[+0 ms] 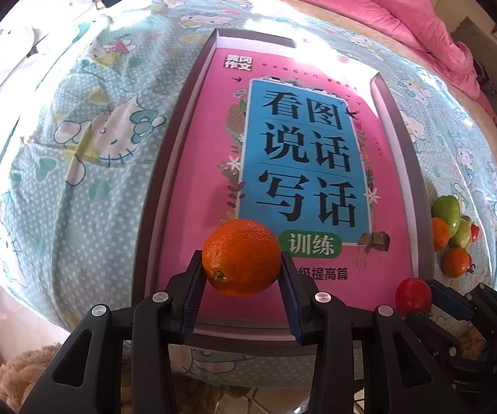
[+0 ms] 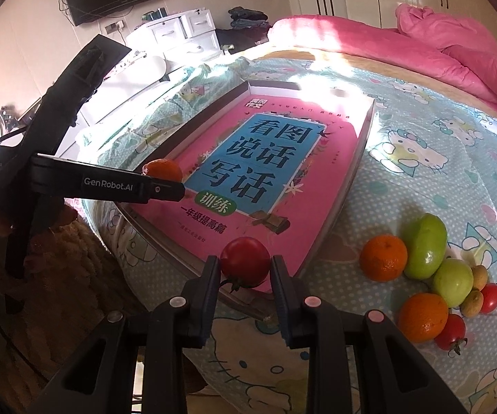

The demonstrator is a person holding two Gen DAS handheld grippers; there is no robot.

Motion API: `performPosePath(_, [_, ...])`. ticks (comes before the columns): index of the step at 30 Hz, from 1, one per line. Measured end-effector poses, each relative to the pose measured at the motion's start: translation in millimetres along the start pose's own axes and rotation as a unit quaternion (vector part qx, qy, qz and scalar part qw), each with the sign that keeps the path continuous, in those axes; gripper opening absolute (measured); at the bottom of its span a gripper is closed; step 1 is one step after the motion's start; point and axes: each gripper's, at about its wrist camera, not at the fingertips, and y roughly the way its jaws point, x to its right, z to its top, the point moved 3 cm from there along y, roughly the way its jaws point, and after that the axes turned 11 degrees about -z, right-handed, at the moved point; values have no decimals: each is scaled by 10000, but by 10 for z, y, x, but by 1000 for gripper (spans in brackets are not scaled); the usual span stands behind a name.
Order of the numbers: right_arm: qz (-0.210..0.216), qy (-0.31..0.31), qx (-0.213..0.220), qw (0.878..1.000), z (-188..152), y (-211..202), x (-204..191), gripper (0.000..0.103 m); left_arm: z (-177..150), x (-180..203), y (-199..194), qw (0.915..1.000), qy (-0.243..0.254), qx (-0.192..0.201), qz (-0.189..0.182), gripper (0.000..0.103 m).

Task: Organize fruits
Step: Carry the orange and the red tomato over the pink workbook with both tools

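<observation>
My left gripper (image 1: 243,276) is shut on an orange (image 1: 241,257) and holds it above the near end of a shallow grey tray (image 1: 165,186) that has a pink book (image 1: 210,138) lying in it. My right gripper (image 2: 245,272) is shut on a red tomato (image 2: 245,261) over the tray's near right corner (image 2: 331,227). The right wrist view shows the left gripper (image 2: 165,181) from the side, with its orange (image 2: 162,169). In the left wrist view the tomato (image 1: 413,296) shows at the lower right.
A pile of fruit lies on the bedsheet right of the tray: oranges (image 2: 383,258), green fruits (image 2: 425,246), small tomatoes (image 2: 450,332) and brown fruits (image 2: 472,303). A pink quilt (image 2: 369,45) covers the far end of the bed. A plush toy (image 1: 24,376) sits below the near edge.
</observation>
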Motion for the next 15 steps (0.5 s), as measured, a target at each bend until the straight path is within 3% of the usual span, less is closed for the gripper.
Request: performPosePath(15, [-118, -175, -30, 9998, -41, 21, -26, 30, 16, -32, 70, 9998, -61, -70, 154, 43])
